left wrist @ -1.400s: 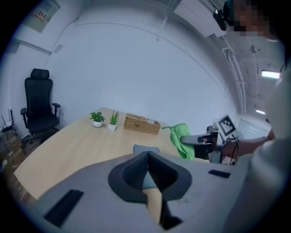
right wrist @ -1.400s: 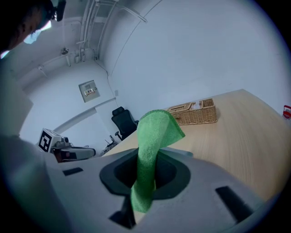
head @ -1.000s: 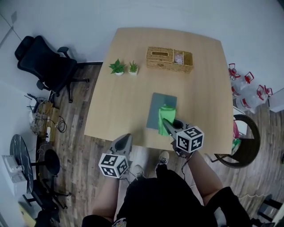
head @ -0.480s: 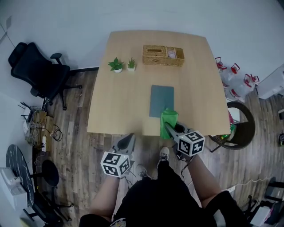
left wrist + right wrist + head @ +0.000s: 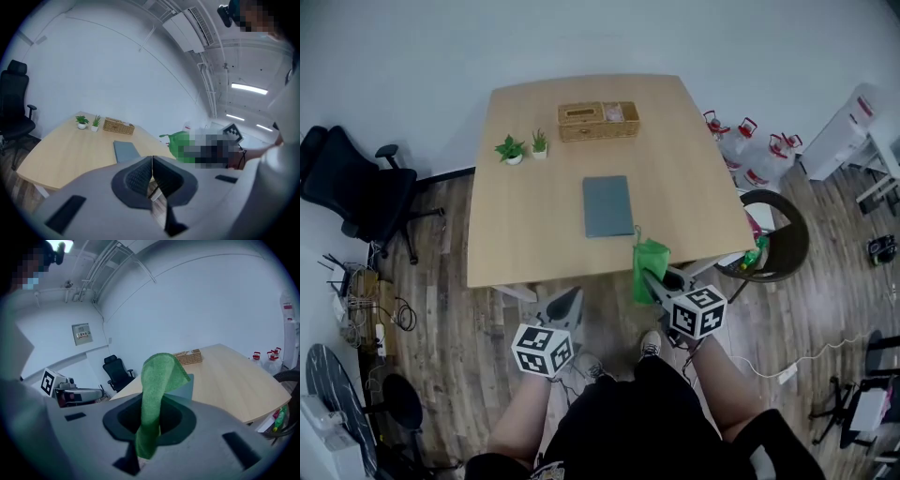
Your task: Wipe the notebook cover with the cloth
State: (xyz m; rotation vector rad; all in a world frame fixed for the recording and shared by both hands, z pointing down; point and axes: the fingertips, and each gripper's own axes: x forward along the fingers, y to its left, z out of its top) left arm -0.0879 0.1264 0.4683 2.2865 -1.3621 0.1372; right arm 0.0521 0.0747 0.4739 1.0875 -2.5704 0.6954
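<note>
A grey notebook (image 5: 608,206) lies flat in the middle of the wooden table (image 5: 525,234); it also shows in the left gripper view (image 5: 125,151). My right gripper (image 5: 649,276) is shut on a green cloth (image 5: 651,261), held just off the table's near edge, short of the notebook. In the right gripper view the cloth (image 5: 158,390) stands up from the jaws and flops forward, hiding most of the notebook (image 5: 186,391). My left gripper (image 5: 566,304) hangs over the floor before the table, shut with nothing in it (image 5: 152,174).
A wicker basket (image 5: 598,121) and two small potted plants (image 5: 510,149) stand at the table's far side. A black office chair (image 5: 352,192) is to the left. Water bottles (image 5: 750,150) and a round dark chair (image 5: 780,246) stand to the right.
The right gripper has drawn the cloth back off the notebook and past the table's near edge. The person has stepped back from the table. The left gripper stays shut and low.
</note>
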